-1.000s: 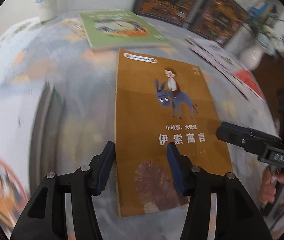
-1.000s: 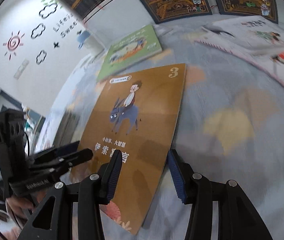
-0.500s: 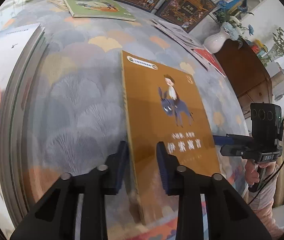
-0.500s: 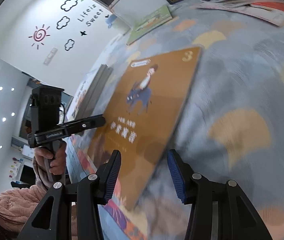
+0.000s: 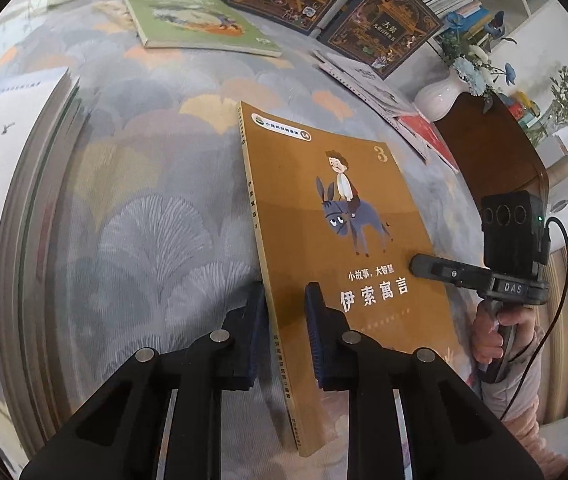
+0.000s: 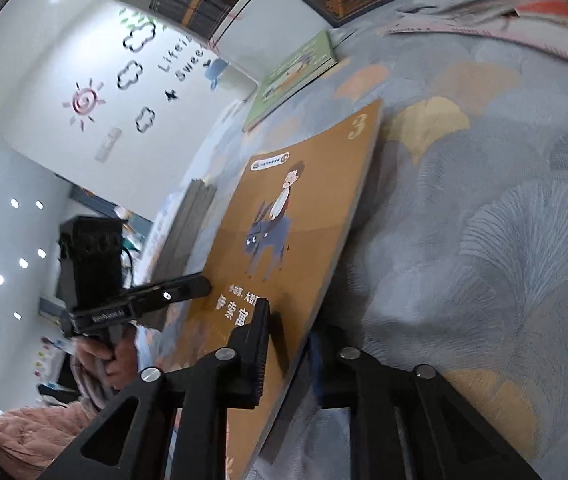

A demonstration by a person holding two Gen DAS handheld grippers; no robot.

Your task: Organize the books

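The left gripper (image 5: 284, 312) is pinching the spine edge of the brown book (image 5: 343, 216), and the right gripper (image 6: 287, 344) is pinching its opposite long edge. The book is being held tilted, its far end near the patterned carpet (image 5: 144, 208), in the middle, beside a pile of books (image 5: 24, 152) at the carpet's left edge.

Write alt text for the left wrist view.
The left gripper is shut on the spine edge of a thin brown paperback with a boy riding a donkey, raised off the grey fan-patterned carpet. The right gripper clamps its opposite edge; a green picture book lies beyond.
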